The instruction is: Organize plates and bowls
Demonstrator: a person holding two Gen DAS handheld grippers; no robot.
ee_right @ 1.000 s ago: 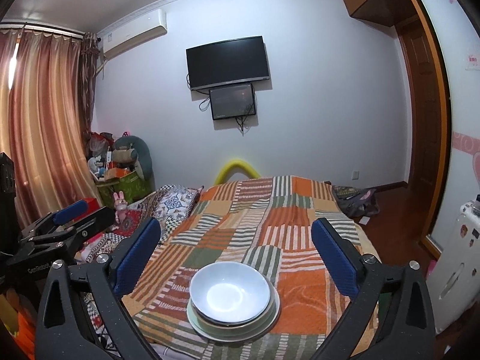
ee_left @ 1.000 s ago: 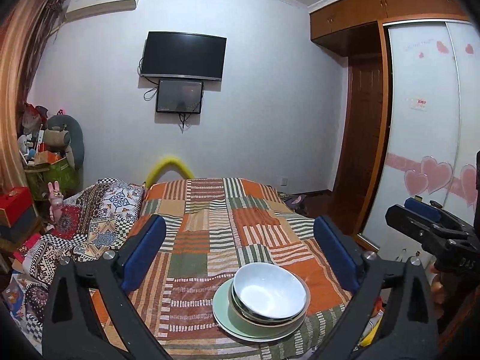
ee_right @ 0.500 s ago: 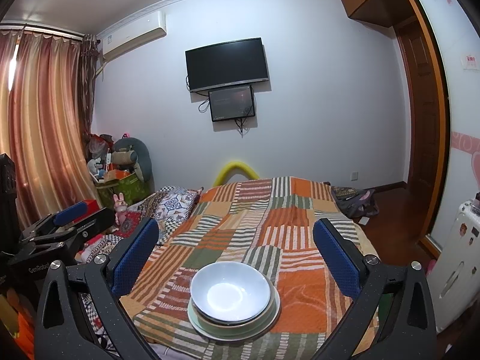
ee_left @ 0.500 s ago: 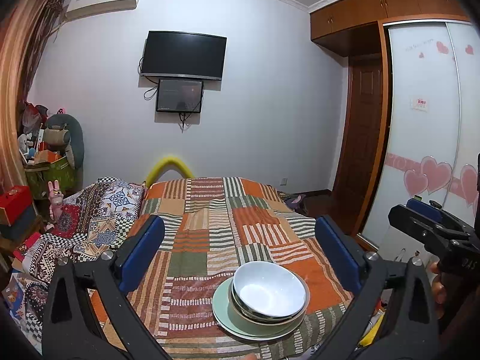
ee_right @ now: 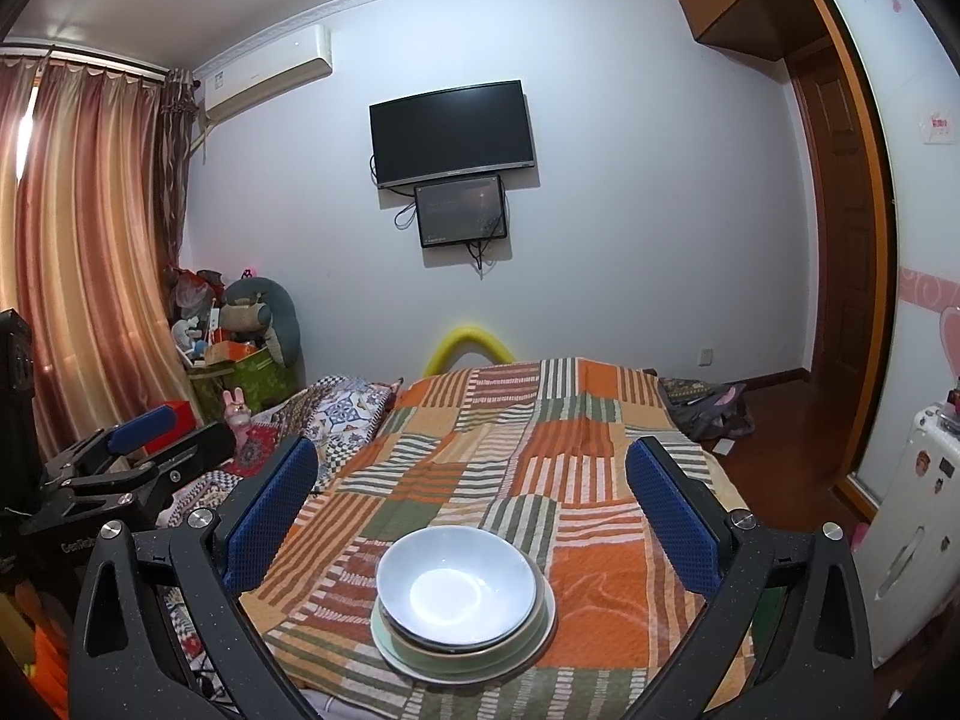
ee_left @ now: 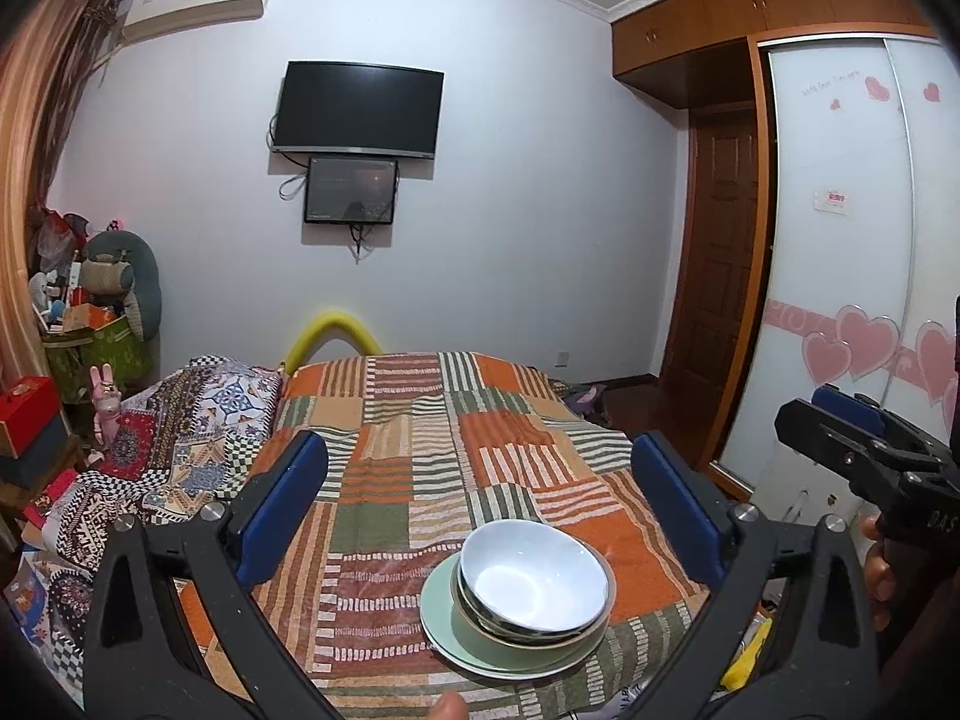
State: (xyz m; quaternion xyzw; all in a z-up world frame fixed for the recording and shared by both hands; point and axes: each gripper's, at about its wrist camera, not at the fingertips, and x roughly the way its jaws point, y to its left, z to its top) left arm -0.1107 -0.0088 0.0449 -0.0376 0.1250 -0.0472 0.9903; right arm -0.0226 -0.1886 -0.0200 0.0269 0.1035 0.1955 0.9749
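Observation:
A white bowl [ee_left: 534,585] sits on top of nested bowls on a pale green plate [ee_left: 444,630], all stacked near the front edge of a patchwork-covered table [ee_left: 420,456]. The stack also shows in the right wrist view, with the white bowl [ee_right: 456,591] on the green plate [ee_right: 540,642]. My left gripper [ee_left: 480,498] is open and empty, held back above the stack. My right gripper [ee_right: 468,492] is open and empty, also back from the stack. Each gripper shows at the edge of the other's view: the right one [ee_left: 852,432] and the left one [ee_right: 138,450].
A second patterned cloth [ee_left: 180,438] covers a lower surface at the left. Boxes and toys [ee_left: 90,324] pile up at the far left by the curtain. A wardrobe with heart stickers [ee_left: 852,300] stands at the right. A white appliance [ee_right: 912,540] stands at the right.
Both grippers have drifted slightly back and up; the stack of bowls and plate has not moved.

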